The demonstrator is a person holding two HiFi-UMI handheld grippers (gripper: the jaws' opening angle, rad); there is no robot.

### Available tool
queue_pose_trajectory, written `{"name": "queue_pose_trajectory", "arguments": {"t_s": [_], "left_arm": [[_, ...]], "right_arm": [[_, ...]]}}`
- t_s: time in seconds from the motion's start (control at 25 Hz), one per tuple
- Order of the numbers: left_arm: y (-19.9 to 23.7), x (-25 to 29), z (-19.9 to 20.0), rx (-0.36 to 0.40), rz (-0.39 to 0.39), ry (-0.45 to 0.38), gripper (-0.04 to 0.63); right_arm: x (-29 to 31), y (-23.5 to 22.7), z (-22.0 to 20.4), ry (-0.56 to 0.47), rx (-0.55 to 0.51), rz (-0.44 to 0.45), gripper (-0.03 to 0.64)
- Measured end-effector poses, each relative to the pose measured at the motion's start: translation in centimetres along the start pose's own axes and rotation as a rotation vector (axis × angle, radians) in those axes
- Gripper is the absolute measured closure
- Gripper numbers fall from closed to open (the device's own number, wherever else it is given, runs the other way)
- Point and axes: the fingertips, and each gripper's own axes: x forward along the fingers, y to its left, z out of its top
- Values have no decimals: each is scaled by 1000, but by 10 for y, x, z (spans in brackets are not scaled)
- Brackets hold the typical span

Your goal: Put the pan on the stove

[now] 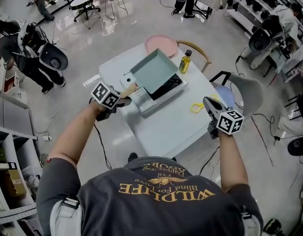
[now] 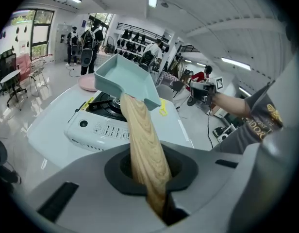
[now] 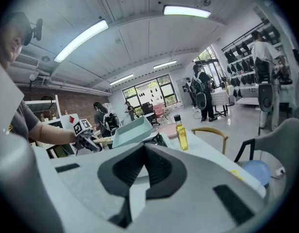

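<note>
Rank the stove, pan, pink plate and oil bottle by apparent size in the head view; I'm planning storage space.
1-2. stove and pan: too close to rank; the pan hides part of the stove.
3. pink plate, partly behind the pan.
4. oil bottle.

Pale teal pan (image 1: 154,72), light wood-grain handle (image 2: 144,144), yellow bottle (image 1: 185,62).

My big, bright room

I stand at a white table (image 1: 176,127) on a shiny grey floor (image 1: 141,28). A wooden chair (image 1: 196,46) sits at its far side, and a small round table (image 1: 82,0) is further off. Shelves (image 1: 6,132) are on my left. Long lights (image 3: 81,39) glow on the curved ceiling (image 3: 140,45). Big windows (image 3: 149,89) fill the end wall.
</note>
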Motion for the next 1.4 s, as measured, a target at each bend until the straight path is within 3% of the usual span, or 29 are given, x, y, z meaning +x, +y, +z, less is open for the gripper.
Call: {"name": "queue_pose_trajectory", "arguments": {"t_s": [0.44, 1.08, 1.24, 1.4], "left_arm": [[21, 26, 9, 8, -59, 80, 558], [35, 46, 0, -2, -115, 153, 557], [46, 44, 0, 58, -84, 209, 551], [65, 43, -4, 135, 14, 293, 540]], "right_arm": [[4, -40, -4, -14, -13, -89, 617], [13, -55, -17, -14, -11, -142, 617], [13, -54, -20, -6, -6, -144, 617], [13, -54, -24, 0, 4, -141, 617]]}}
